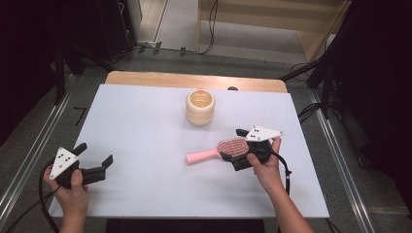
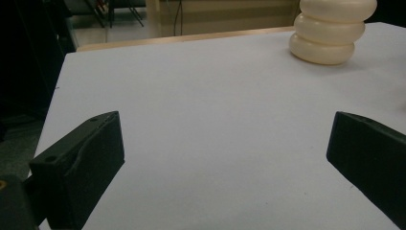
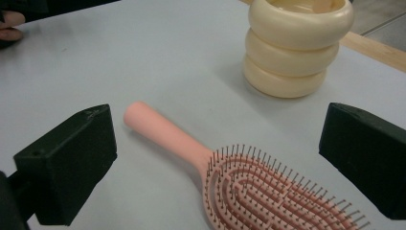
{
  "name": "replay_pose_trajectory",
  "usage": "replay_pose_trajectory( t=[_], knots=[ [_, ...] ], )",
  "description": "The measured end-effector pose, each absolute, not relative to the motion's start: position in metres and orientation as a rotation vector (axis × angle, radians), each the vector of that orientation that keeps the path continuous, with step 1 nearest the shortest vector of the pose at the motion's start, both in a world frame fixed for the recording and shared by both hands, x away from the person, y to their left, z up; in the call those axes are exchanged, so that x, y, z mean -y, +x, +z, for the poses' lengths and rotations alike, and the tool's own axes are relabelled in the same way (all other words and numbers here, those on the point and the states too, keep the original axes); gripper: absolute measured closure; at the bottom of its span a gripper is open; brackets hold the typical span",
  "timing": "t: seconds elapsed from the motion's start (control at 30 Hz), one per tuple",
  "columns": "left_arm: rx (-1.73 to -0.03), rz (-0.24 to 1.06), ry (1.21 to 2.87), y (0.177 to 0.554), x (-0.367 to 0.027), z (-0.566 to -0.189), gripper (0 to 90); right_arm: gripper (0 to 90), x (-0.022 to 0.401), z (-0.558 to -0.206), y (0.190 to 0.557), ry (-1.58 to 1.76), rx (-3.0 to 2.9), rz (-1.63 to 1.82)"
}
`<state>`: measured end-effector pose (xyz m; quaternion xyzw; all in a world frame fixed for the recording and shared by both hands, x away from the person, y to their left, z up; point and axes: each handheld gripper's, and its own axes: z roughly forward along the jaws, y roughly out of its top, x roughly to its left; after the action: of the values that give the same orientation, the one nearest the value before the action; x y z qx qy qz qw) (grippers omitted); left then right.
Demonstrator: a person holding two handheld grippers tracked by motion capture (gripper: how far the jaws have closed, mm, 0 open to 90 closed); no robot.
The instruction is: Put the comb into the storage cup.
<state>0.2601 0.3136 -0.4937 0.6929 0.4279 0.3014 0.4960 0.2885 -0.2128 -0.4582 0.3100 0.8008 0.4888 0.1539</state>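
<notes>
While your right hand-held gripper (image 3: 215, 158) stands wide open, the pink hairbrush (image 3: 249, 184), bristles up, lies on the white worktop (image 1: 145, 126) between its jaws, handle toward nine o'clock; your left hand-held gripper (image 2: 225, 153) is open, holding nothing.

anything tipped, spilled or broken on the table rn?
Nothing stands out. The cream ribbed cup stands upright, apparently empty, and the pink hairbrush lies flat, bristles up, intact. The white table shows no spill. The right gripper is open around the brush head; the left gripper is open over bare table.
</notes>
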Motion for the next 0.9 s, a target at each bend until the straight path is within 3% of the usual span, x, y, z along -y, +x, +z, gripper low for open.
replay_pose_trajectory(
  t=[0.9],
  knots=[
    [-1.007,0.732,1.697,0.259,-0.312,-0.490,0.0,0.0,0.284,-0.484,0.249,1.039,-2.054,1.546]
  ],
)
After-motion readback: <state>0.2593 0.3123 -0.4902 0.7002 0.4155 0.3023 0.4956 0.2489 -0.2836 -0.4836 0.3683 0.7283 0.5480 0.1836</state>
